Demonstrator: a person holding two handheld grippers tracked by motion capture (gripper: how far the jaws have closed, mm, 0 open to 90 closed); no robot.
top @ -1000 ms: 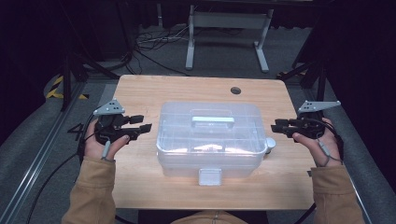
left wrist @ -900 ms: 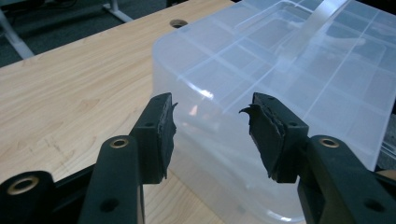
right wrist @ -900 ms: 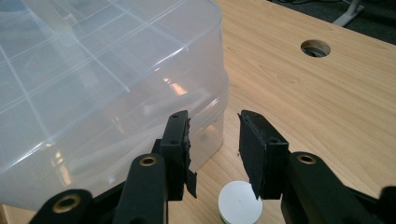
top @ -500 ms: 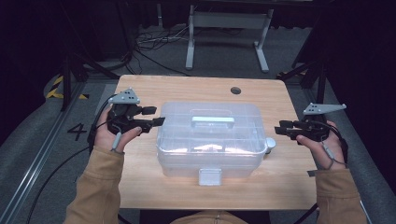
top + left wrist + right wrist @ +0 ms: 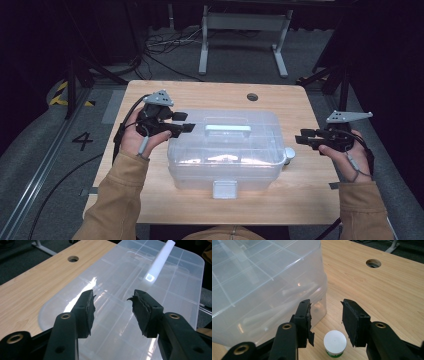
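Observation:
A clear plastic storage box [image 5: 225, 150] with a pale handle [image 5: 227, 129] on its lid stands in the middle of the wooden table [image 5: 200, 95]. My left gripper [image 5: 182, 122] hovers over the lid's left edge, open. Its jaws have just been closing a little, with nothing between them. Seen from the left gripper view, the left gripper [image 5: 112, 302] spans bare lid [image 5: 170, 292], apart from the handle [image 5: 160, 261]. My right gripper [image 5: 305, 140] waits open beside the box's right end, its jaws lately opening and holding nothing. The right gripper [image 5: 325, 307] points just above a small white-capped jar [image 5: 335, 341].
The small jar [image 5: 289, 154] sits against the box's right side. A front latch [image 5: 224, 189] hangs on the box near the table's front edge. A cable hole [image 5: 252, 96] lies at the table's back right. Long pale items lie inside the box [image 5: 262, 285].
My left gripper has moved rightward and away from the person, rising until its tips are over the box's left edge. The right gripper has barely shifted.

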